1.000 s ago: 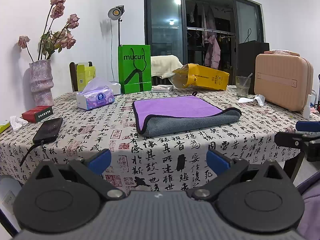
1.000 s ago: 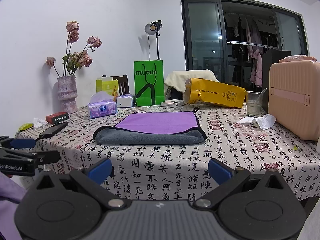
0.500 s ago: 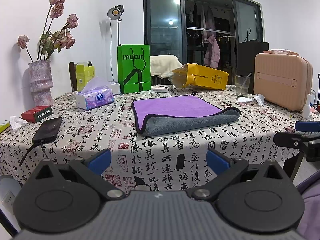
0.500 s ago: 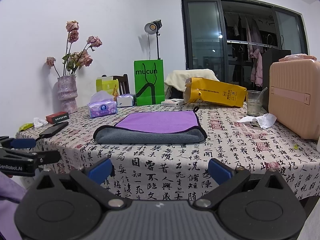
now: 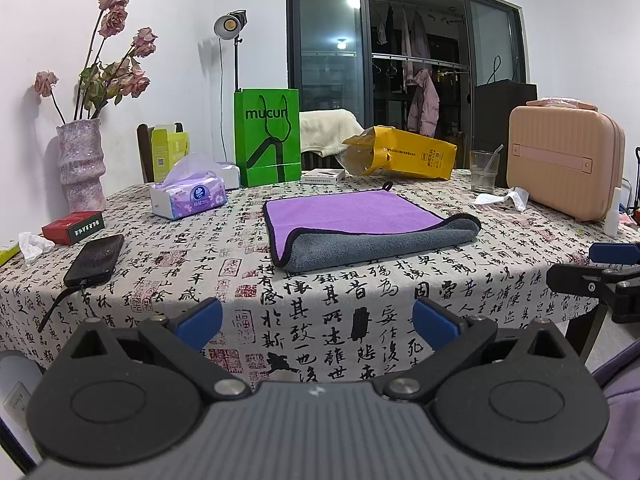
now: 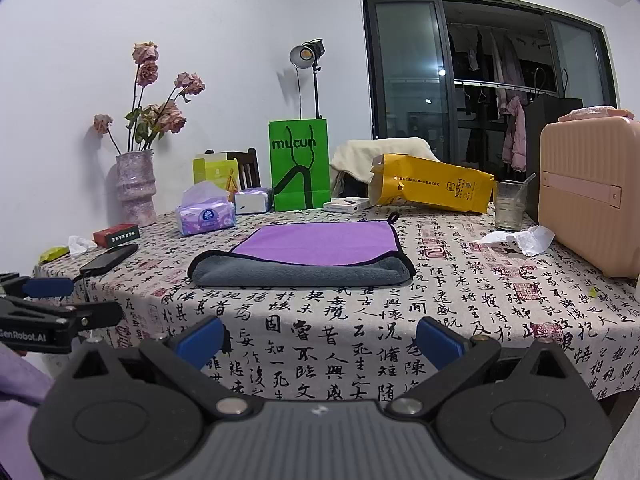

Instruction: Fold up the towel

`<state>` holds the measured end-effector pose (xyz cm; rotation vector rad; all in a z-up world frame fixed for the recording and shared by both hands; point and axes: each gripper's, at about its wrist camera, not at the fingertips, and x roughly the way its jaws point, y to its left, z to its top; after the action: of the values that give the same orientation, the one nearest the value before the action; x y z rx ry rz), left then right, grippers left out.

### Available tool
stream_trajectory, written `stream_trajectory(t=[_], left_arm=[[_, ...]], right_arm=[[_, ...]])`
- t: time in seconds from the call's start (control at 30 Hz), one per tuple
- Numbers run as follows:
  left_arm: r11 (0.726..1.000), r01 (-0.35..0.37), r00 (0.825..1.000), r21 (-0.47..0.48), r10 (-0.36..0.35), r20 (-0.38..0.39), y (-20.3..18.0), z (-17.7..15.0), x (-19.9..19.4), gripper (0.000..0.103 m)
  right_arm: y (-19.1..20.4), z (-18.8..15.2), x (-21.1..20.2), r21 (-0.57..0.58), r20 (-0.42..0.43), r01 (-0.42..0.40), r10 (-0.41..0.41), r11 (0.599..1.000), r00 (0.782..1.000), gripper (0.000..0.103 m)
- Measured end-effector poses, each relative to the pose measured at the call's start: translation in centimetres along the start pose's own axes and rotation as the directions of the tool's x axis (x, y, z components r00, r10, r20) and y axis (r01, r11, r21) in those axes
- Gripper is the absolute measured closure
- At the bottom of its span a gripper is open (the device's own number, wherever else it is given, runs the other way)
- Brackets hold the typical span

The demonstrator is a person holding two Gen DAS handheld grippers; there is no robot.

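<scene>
A towel, purple on top and grey underneath, with a black hem, lies folded flat in the middle of the table [image 5: 360, 224] [image 6: 312, 252]. Its grey folded edge faces me and a small loop sits at its far corner. My left gripper [image 5: 318, 324] is open and empty, held off the table's near edge, short of the towel. My right gripper [image 6: 320, 338] is open and empty, also held before the near edge. Each gripper shows at the side of the other's view, the right one [image 5: 600, 268] and the left one [image 6: 48, 304].
The table [image 5: 360, 320] has a calligraphy-print cloth. On it stand a tissue pack [image 5: 188, 196], a phone with cable [image 5: 94, 260], a red box [image 5: 72, 227], a vase of dried roses [image 5: 80, 164], a green bag [image 5: 267, 136], a yellow bag [image 5: 404, 156], a glass [image 5: 484, 170] and a pink case [image 5: 564, 160].
</scene>
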<state>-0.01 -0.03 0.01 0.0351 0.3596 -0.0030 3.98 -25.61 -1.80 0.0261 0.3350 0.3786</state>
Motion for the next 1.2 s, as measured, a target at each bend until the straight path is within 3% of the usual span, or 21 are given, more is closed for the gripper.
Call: stream_trajectory(t=[1.2], left_arm=[[1.000,-0.006,1.000,0.005,0.006,0.017,-1.5,0.0,0.5,0.000]], right_arm=[[-0.7,0.3,0.1,0.008,0.007,0.010,-0.010,1.000,1.000,0.000]])
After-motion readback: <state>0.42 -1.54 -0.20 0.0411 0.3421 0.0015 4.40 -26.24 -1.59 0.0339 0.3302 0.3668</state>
